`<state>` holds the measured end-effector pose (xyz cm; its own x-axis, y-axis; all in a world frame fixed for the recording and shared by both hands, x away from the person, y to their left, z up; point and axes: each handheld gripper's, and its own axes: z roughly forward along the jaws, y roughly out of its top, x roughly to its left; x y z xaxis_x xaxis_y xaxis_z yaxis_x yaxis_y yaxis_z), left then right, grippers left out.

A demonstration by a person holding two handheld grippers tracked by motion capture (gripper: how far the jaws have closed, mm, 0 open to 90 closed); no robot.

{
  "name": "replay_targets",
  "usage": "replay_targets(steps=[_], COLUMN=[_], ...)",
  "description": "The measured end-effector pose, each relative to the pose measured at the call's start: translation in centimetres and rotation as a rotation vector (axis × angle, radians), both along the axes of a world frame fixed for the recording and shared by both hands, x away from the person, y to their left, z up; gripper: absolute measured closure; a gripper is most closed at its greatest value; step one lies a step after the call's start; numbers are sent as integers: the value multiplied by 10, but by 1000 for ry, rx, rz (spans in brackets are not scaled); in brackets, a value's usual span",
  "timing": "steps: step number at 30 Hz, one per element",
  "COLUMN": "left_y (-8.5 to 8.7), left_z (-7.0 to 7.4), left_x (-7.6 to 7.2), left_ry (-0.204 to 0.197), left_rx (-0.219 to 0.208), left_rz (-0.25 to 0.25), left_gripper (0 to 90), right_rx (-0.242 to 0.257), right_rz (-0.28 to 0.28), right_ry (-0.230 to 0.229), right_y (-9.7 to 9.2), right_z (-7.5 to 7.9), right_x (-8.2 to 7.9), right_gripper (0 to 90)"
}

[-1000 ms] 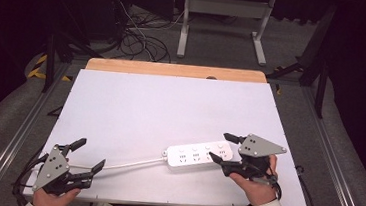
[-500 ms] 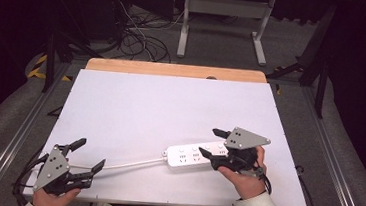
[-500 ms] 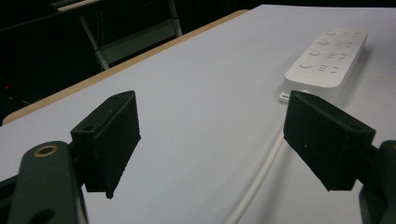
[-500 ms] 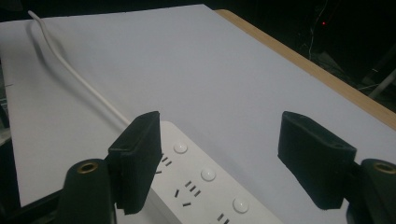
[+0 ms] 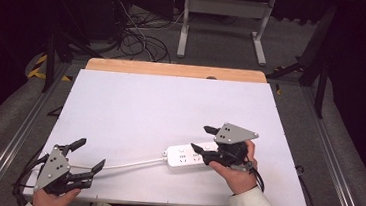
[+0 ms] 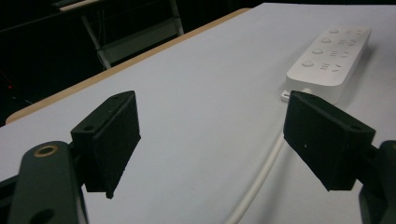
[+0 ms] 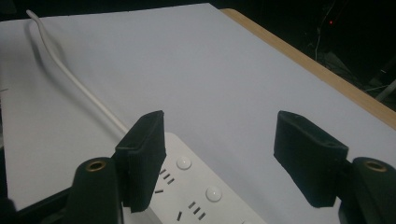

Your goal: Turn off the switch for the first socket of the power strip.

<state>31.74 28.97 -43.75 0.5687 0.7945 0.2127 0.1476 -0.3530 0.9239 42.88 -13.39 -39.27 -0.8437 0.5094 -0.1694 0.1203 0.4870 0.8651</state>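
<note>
The right gripper (image 5: 207, 139) hovers with its jaws spread wide over the right end of a white power strip (image 5: 189, 156) on the bench (image 5: 135, 109), one jaw above the strip's top face and the other clear of its far edge, gripping nothing. In the right gripper view, the strip (image 7: 196, 196) lies under the nearer jaw, its round buttons and socket slots facing up.

One power strip and one white cord (image 5: 125, 165) lie on the white board; the cord runs from the strip's left end toward the bench's near left corner.

The left gripper (image 5: 86, 156) sits at that corner, jaws also wide apart and empty, with the cord passing just beside its right jaw. In the left gripper view the cord (image 6: 261, 177) crosses between the jaws toward the strip (image 6: 331, 58).

Compared with a second ago, the right gripper has moved left, farther over the strip; the left gripper and the strip are unchanged.
</note>
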Motion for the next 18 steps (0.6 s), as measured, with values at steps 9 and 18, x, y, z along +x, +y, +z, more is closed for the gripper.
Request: replay_targets(steps=[9, 18], left_y=[-1, -1], left_z=[0, 0], left_x=[0, 0], left_ry=[3, 6], left_rx=[-4, 0], left_rz=[2, 0], left_gripper=[193, 193], right_rx=[-5, -11], right_rz=[4, 24], right_ry=[3, 20], right_y=[11, 14], right_z=[-2, -5], right_x=[5, 6], right_gripper=[391, 647])
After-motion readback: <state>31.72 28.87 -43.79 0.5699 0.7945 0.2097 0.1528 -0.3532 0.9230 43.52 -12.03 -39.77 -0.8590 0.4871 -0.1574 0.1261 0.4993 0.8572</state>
